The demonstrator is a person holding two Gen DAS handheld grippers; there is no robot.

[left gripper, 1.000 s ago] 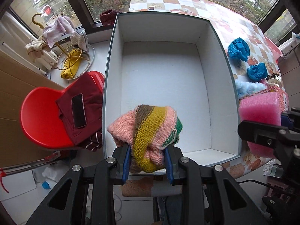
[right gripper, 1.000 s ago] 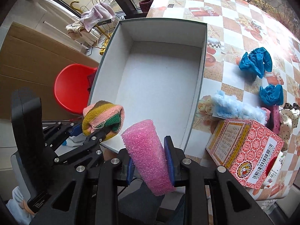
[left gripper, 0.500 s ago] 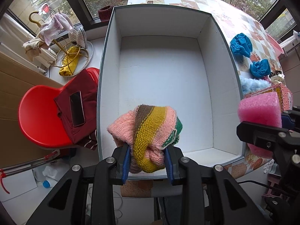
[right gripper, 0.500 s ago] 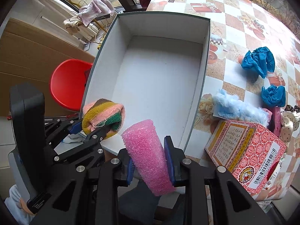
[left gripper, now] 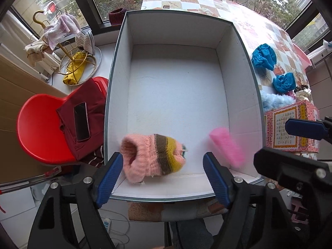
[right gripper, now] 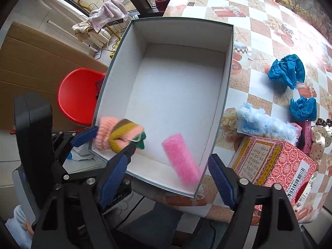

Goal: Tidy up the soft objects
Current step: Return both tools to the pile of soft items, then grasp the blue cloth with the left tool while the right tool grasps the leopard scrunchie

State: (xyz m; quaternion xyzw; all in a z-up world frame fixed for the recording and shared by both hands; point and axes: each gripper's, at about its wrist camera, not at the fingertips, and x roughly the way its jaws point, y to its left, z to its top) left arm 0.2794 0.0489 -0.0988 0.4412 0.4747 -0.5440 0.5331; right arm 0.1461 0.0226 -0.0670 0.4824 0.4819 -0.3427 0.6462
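Striped pink, brown and yellow knitted hat (left gripper: pixel 152 155) lies at the near left end inside the white rectangular cardboard box (left gripper: pixel 236 66). Pink bubble-foam roll (right gripper: pixel 181 158), motion-blurred, sits at the near right end. Left gripper (left gripper: pixel 164 178) fingers spread wide, holding nothing. Right gripper (right gripper: pixel 168 178) likewise. Box stands on the checked-cloth bench (right gripper: pixel 259 33).

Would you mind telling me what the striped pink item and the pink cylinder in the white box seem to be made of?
The striped pink, brown and yellow knitted item looks like wool or acrylic yarn: ribbed stitches, fuzzy matte surface. The pink cylinder looks like foam or bubble wrap, judging by its pebbled, slightly glossy surface; motion blur leaves that open. The white box appears to be matte cardboard.
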